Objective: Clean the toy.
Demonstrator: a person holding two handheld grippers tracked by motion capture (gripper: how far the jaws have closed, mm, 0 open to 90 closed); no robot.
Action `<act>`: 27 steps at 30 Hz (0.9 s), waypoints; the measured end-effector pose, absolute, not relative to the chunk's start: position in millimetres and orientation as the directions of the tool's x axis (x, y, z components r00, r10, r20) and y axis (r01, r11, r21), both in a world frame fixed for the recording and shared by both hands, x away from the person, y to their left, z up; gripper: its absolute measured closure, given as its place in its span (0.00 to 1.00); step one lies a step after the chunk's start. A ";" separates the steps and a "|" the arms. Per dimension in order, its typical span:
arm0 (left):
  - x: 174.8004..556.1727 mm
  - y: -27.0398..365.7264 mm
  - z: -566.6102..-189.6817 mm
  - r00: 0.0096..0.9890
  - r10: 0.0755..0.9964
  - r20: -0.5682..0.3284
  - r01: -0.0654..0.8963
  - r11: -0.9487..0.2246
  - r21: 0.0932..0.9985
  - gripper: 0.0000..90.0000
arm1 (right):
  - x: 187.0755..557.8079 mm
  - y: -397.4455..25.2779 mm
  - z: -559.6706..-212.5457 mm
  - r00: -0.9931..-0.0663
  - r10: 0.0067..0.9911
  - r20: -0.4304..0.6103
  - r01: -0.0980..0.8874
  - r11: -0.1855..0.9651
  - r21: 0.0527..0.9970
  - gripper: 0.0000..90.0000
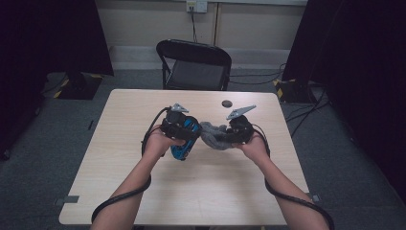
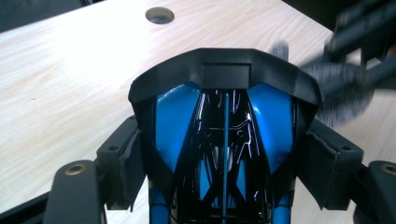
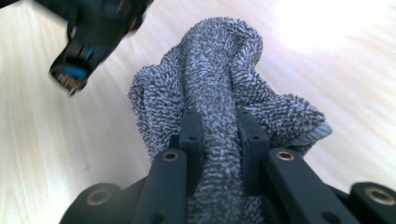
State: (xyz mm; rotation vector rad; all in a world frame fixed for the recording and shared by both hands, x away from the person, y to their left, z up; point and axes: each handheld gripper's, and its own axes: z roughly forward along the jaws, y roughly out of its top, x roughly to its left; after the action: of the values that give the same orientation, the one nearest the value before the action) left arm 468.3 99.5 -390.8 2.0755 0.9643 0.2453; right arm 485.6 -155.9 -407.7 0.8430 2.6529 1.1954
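My left gripper [image 1: 187,135] is shut on a blue and black glossy object [image 2: 224,140], held above the middle of the wooden table [image 1: 124,158]; its black jaws press its two sides. The same blue and black object [image 1: 183,143] hangs below the hand in the high view. My right gripper [image 3: 219,135] is shut on a bunched grey terry cloth [image 3: 219,70], which sticks out ahead of the jaws. In the high view the grey cloth [image 1: 213,135] sits between the two grippers, touching or nearly touching the blue object. My right gripper [image 1: 225,136] points left toward it.
A round hole with a dark grommet [image 1: 226,103] lies in the table near its far edge, also seen as the grommet hole [image 2: 159,15]. A black folding chair [image 1: 194,64] stands behind the table. Cables trail from both grippers along the forearms.
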 end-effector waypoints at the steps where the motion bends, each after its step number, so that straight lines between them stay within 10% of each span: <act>1: 467.3 98.7 -391.9 0.691 0.707 -0.152 0.550 -0.377 0.745 0.28 | 487.0 -157.2 -405.5 -0.836 0.536 0.116 0.442 0.532 0.722 0.85; 27: 459.0 87.2 -406.4 0.717 0.677 -0.164 0.550 -0.405 0.730 0.28 | 493.8 -149.5 -393.3 -0.837 0.530 0.138 0.440 0.500 0.746 0.85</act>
State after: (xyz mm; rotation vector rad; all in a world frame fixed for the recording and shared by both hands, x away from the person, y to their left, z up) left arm 459.0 87.2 -406.4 2.1086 0.9289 0.2000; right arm 493.8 -149.5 -393.3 0.8525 2.6252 1.2566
